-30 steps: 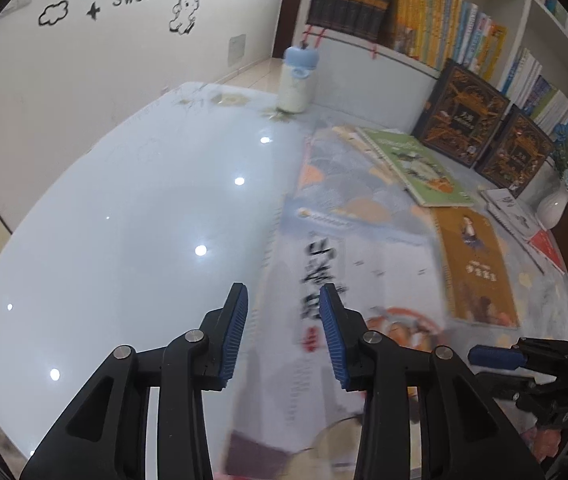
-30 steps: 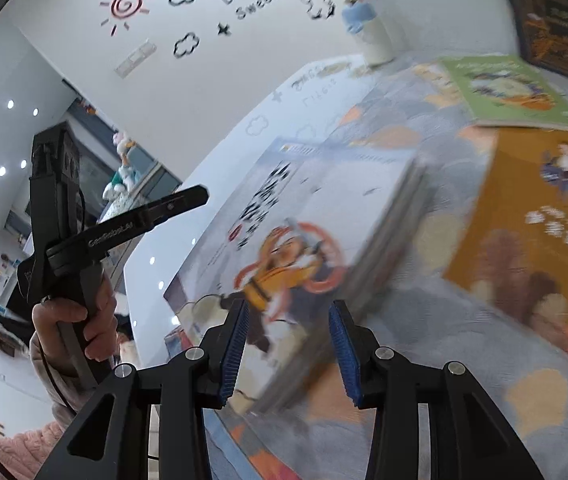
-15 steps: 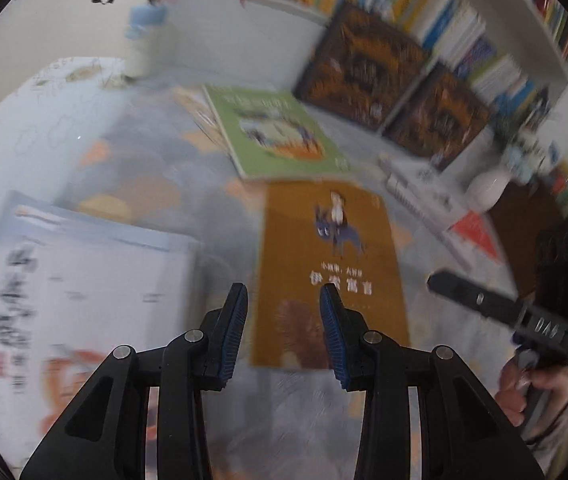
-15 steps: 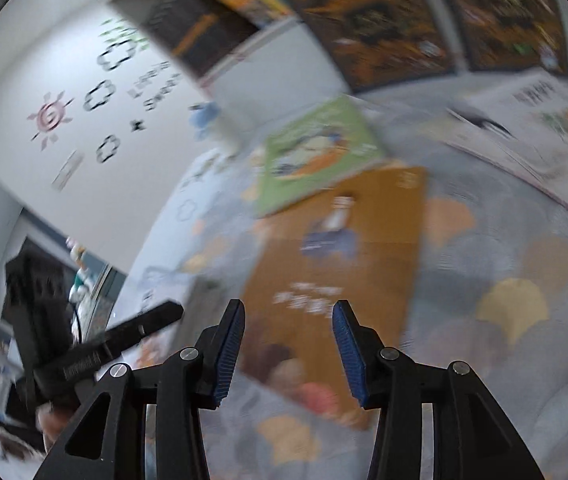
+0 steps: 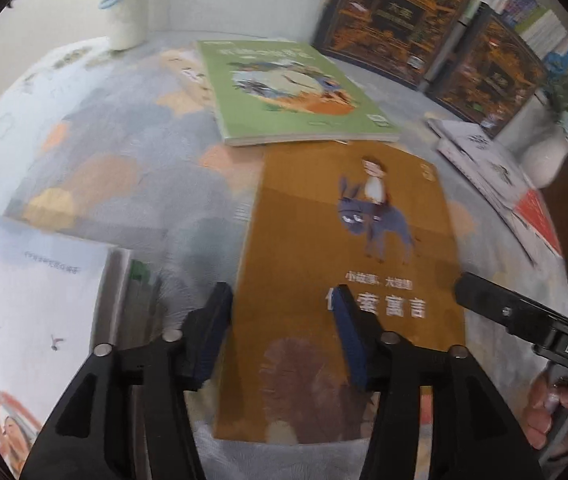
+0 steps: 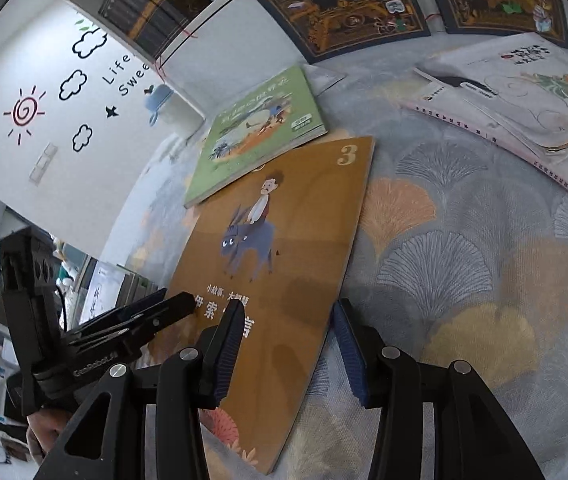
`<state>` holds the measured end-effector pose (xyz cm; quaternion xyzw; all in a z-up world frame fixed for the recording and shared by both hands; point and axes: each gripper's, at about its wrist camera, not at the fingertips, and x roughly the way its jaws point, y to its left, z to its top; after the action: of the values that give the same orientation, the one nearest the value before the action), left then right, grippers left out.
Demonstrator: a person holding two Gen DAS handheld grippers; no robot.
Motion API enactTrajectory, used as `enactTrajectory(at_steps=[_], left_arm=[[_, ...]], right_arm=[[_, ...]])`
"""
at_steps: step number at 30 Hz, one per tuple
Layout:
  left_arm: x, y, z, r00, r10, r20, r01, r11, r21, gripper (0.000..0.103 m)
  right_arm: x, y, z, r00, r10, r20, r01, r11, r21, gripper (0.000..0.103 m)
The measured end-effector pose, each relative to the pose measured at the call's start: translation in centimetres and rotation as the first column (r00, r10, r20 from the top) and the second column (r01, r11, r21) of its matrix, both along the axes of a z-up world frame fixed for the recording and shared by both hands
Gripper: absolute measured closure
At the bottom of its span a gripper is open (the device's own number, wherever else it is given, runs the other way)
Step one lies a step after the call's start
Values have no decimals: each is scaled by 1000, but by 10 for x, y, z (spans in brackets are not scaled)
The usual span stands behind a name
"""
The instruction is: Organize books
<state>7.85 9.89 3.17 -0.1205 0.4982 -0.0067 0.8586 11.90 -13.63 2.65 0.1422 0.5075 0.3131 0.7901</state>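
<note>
Since a second earlier, both tools had left the white book stack [image 5: 32, 304], which now lay at the lower left of the left wrist frame, and come over the brown donkey-cover book [image 5: 347, 264]. This suggested the stack was set down and the brown book was the next item.

The left tool [image 5: 280, 332] was released, its jaws opening, straddling the book's left edge with nothing gripped. The right tool [image 6: 284, 340] was likewise released, astride the book's right edge.

The brown book lay flat on the patterned cloth [image 6: 463, 240] covering the table, its top edge tucked under the green book [image 6: 260, 128].

As for containers, a bookshelf [image 5: 523, 4] at the upper right held upright books; a white vase [image 5: 543, 156] held foliage.
</note>
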Motion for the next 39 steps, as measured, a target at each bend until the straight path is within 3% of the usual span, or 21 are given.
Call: enactTrajectory(at_steps=[5, 9, 14, 16, 19, 24, 30, 32, 35, 36, 39], left_arm=[[-19, -11, 1, 997, -69, -18, 68, 998, -13, 54], [-54, -18, -1, 988, -153, -24, 151, 986, -74, 54], [-119, -27, -5, 957, -290, -20, 279, 936, -217, 54], [-133, -25, -8, 956, -295, -3, 284, 924, -255, 61], [-136, -22, -12, 955, -297, 15, 291, 924, -248, 69], [-114, -15, -17, 959, -285, 0, 273, 919, -285, 80], [-105, -7, -20, 962, -273, 0, 257, 906, -337, 82], [-101, -7, -21, 962, -271, -4, 255, 911, -323, 84], [-95, -10, -20, 963, -270, 2, 258, 917, -306, 84], [-94, -11, -19, 963, -271, 7, 261, 919, -297, 84], [-93, -13, -19, 962, -273, 29, 270, 921, -282, 83]], right_arm=[[-17, -5, 1, 1000, 7, -3, -7, 1000, -22, 56], [-58, -19, 4, 998, 57, -4, -57, 996, -72, 56], [-122, -50, 2, 989, 137, -49, -140, 989, -51, 56], [-143, -65, -1, 976, 199, -91, -200, 980, -5, 56], [-157, -82, -5, 971, 222, -84, -219, 975, 37, 56], [-140, -80, -15, 973, 218, -76, -206, 969, 136, 56], [-114, -82, -22, 974, 204, -98, -175, 955, 240, 61], [-112, -77, -22, 974, 207, -91, -180, 954, 241, 62], [-111, -73, -22, 981, 185, -63, -169, 964, 204, 76], [-111, -73, -23, 983, 175, -56, -161, 967, 197, 85], [-111, -86, -30, 985, 160, -57, -142, 959, 244, 91]])
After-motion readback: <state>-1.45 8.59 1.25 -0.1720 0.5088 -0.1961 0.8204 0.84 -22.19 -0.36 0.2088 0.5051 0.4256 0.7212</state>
